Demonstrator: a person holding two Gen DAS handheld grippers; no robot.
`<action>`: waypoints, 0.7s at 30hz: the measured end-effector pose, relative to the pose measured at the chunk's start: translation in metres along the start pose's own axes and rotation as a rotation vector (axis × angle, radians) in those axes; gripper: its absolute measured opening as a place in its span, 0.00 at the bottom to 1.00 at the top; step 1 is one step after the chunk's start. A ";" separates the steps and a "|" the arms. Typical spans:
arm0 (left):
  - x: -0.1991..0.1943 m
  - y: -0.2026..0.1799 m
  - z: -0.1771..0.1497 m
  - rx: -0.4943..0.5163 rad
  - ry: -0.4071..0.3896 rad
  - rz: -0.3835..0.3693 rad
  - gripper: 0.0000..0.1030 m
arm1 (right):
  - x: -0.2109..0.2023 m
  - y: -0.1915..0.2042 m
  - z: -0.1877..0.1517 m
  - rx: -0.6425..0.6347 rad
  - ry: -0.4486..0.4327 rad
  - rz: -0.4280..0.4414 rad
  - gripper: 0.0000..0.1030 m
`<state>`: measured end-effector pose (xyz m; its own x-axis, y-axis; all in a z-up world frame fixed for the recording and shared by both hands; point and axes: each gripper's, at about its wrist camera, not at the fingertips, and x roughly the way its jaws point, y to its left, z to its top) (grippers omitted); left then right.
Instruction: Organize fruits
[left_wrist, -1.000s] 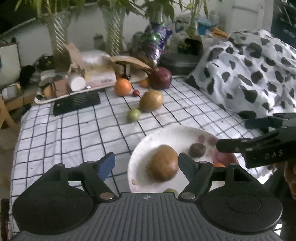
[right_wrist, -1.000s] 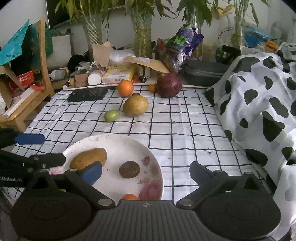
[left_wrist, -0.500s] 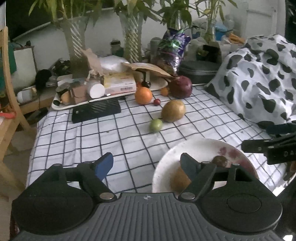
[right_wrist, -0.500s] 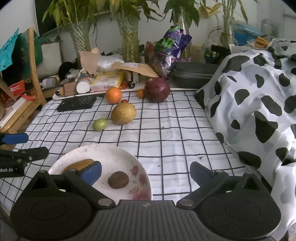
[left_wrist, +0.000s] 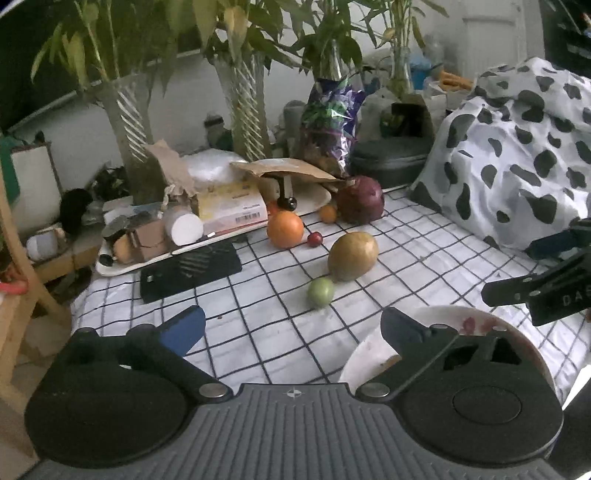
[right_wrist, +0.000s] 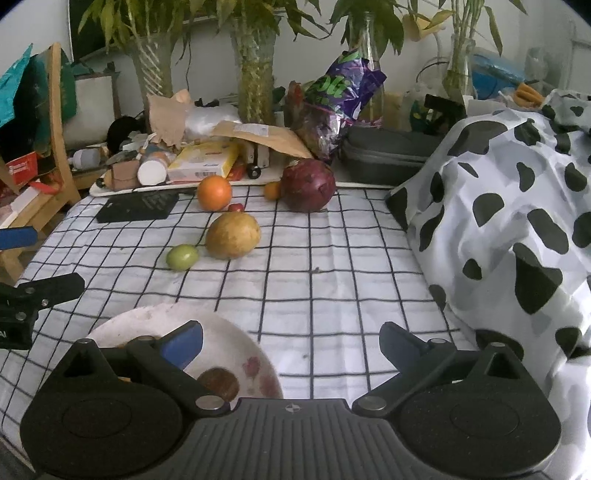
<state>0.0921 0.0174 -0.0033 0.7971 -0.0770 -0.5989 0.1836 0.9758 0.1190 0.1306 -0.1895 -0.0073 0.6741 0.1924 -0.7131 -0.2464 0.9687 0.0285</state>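
The left gripper (left_wrist: 291, 328) is opening, empty; the right gripper (right_wrist: 291, 343) is standing spread, empty. A brown fruit (right_wrist: 218, 384) is sitting on the plate (right_wrist: 229, 343) below it, while the orange (right_wrist: 214, 192), green fruit (right_wrist: 181, 257) and others ahead are awaiting collection.

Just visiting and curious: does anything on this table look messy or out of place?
Yes. Several fruits lie loose on the checked cloth rather than on the white plate: a green fruit, yellow-brown fruit, orange and dark red fruit.

my white cloth (right_wrist: 332, 258) has a black grid; the blanket (right_wrist: 517, 206) is white with black blotches; orange (right_wrist: 214, 192), green fruit (right_wrist: 181, 257), dark red fruit (right_wrist: 307, 184)
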 end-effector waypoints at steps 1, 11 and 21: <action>0.003 0.001 0.002 0.000 0.007 -0.009 1.00 | 0.003 -0.001 0.002 0.000 0.001 -0.002 0.98; 0.044 0.014 0.019 0.011 0.109 -0.157 1.00 | 0.033 -0.001 0.022 -0.034 0.011 -0.014 0.98; 0.086 0.022 0.033 -0.003 0.198 -0.237 0.99 | 0.067 -0.004 0.045 -0.059 0.026 -0.017 0.98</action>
<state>0.1840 0.0251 -0.0259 0.6045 -0.2613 -0.7526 0.3493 0.9360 -0.0444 0.2083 -0.1733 -0.0233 0.6603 0.1715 -0.7312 -0.2767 0.9606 -0.0245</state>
